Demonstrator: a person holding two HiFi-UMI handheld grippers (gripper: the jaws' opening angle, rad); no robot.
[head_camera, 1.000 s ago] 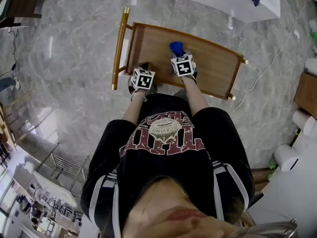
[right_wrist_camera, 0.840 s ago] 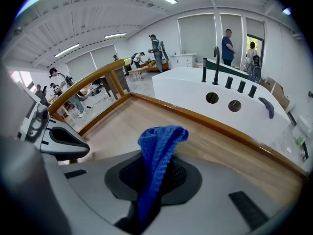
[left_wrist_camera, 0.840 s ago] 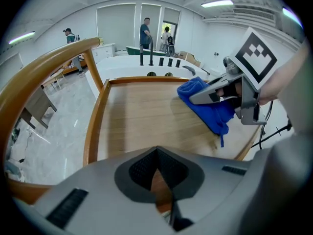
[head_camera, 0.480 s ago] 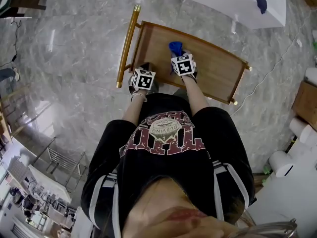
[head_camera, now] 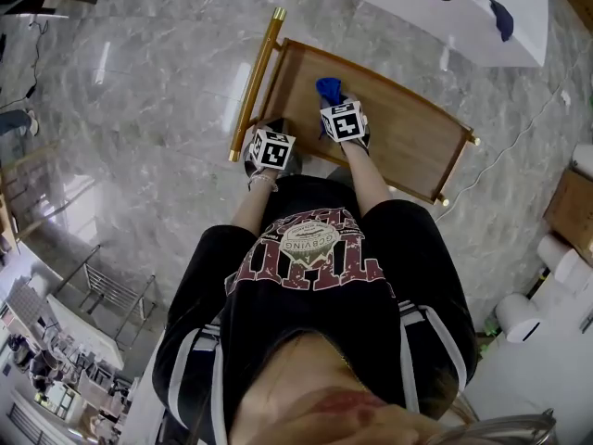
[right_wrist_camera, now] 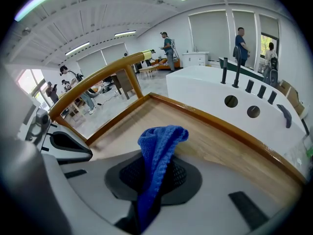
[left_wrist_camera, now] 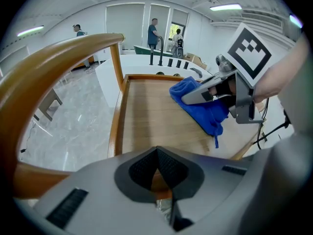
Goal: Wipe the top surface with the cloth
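Blue on wood: clamping the cloth in the right gripper, hiding its lower end between the jaws, resting it on the cart top; holding the left gripper closed on nothing at the near-left corner.

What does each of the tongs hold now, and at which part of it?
Right tongs pinch the blue cloth at a bunched fold, its end sticking out. Left tongs seem shut on the cart's near rim.
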